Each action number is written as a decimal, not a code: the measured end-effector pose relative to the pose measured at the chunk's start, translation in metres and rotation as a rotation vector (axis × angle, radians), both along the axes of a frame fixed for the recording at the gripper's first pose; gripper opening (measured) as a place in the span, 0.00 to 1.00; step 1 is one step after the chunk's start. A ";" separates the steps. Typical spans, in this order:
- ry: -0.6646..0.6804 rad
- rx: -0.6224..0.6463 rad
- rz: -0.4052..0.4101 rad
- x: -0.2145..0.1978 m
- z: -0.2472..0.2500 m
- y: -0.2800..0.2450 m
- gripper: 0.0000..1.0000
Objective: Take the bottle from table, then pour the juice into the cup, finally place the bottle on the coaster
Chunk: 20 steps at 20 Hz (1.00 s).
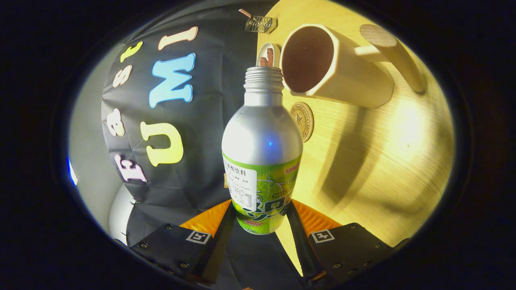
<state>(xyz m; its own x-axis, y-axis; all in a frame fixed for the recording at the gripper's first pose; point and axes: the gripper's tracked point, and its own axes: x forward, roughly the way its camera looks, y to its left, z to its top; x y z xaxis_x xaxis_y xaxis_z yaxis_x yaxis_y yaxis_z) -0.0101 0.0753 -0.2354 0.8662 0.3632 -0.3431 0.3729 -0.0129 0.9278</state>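
My gripper (261,219) is shut on the lower part of a silver bottle (262,137) with a green label, one finger pressing on each side. The view is rolled, so the bottle is tipped over sideways relative to the wooden table (383,161). Its open threaded neck (264,76) lies right beside the rim of a cream cup (334,64) with a dark inside and a thick handle (399,52). A round wooden coaster (304,121) lies on the table just beyond the bottle's shoulder, partly hidden by the bottle. No liquid stream shows.
A small white cap-like object (268,54) sits past the bottle's mouth, beside the cup. A small wire rack (260,24) stands farther off at the table's edge by the black cloth wall (193,169). The cup throws a long shadow over the table.
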 end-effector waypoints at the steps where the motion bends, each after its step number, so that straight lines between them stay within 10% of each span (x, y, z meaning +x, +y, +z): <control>1: 0.001 0.014 -0.001 0.001 0.002 0.001 0.75; 20: 0.022 0.155 -0.038 0.003 0.018 -0.002 0.75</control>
<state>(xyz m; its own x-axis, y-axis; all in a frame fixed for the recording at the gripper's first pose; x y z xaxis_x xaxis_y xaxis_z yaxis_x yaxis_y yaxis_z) -0.0066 0.0737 -0.2172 0.8733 0.3806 -0.3041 0.3892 -0.1696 0.9054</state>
